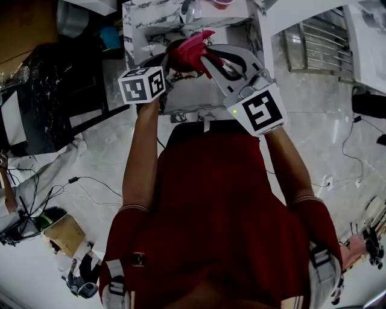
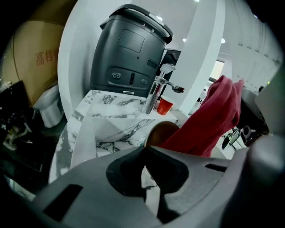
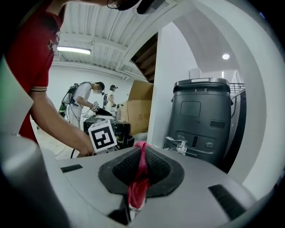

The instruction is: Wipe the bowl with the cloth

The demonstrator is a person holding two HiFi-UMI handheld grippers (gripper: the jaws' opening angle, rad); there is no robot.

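Note:
A brown bowl [image 2: 161, 132] sits right at the tips of my left gripper [image 2: 144, 149], whose jaws are closed on its near rim, above the marble counter. A red cloth [image 2: 218, 111] hangs against the bowl's right side. My right gripper [image 3: 141, 149] is shut on this cloth [image 3: 139, 178], a fold of which is pinched between the black pads. In the head view both grippers are raised over the counter, the left gripper [image 1: 170, 65] beside the right gripper [image 1: 208, 57], with the cloth [image 1: 192, 49] bunched between them. Most of the bowl is hidden by the cloth.
The marble counter [image 1: 181, 18] holds a sunken basin [image 2: 111, 129], a chrome tap [image 2: 156, 89] and a red cup [image 2: 165, 106]. A tall grey machine [image 2: 129, 53] stands behind it. Cardboard box [image 2: 31, 67] at left, cables [image 1: 54, 187] on the floor, people [image 3: 84, 104] far behind.

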